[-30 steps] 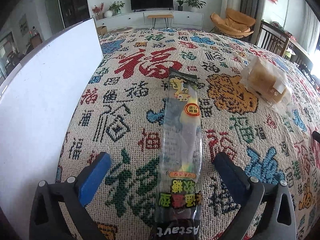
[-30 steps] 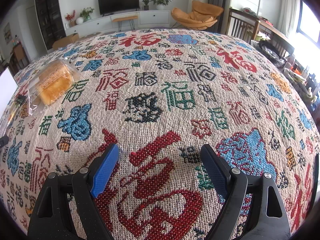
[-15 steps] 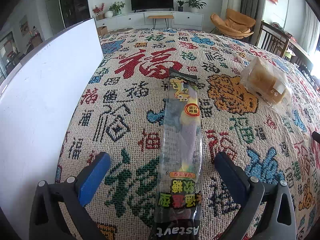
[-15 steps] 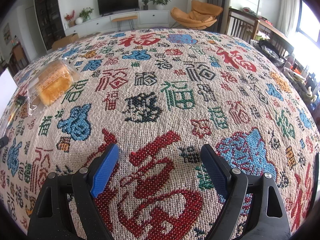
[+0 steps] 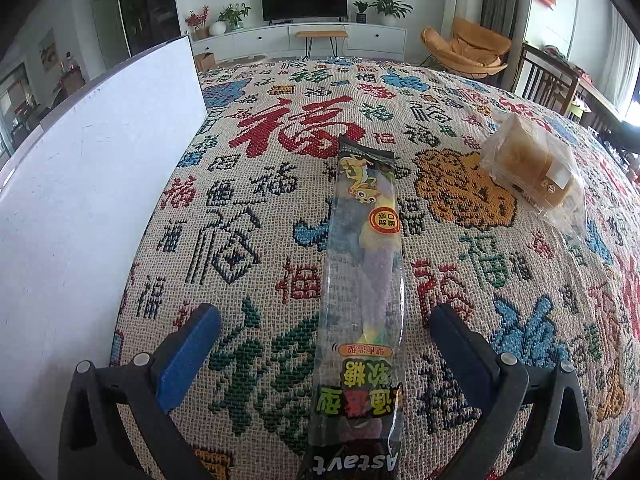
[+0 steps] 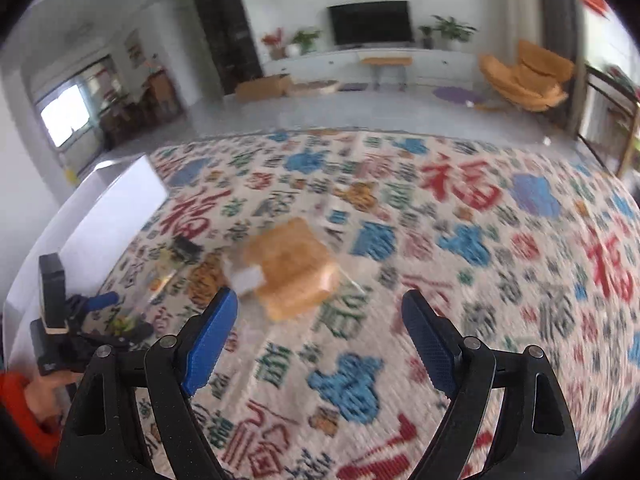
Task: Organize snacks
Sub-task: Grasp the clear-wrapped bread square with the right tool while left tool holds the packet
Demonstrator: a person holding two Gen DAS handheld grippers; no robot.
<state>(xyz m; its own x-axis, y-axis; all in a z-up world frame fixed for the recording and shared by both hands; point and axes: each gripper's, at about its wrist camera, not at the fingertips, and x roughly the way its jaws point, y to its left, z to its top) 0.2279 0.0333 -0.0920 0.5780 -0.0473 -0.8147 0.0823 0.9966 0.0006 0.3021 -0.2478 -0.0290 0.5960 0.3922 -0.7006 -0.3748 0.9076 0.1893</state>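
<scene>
Now right tool point(image 6: 320, 312) raised toward bread packet point(image 6: 294, 266), left tool point(image 5: 320, 328) unmoved, both open.

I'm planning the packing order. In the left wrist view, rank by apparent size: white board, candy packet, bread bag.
1. white board, largest by far.
2. candy packet, though it lies nearer the camera.
3. bread bag, farther off, so its true size is unsure.

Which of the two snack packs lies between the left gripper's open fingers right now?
The long gummy candy pack, lying lengthwise between the left gripper fingers, untouched. The bagged bread lies farther off, to its right.
</scene>
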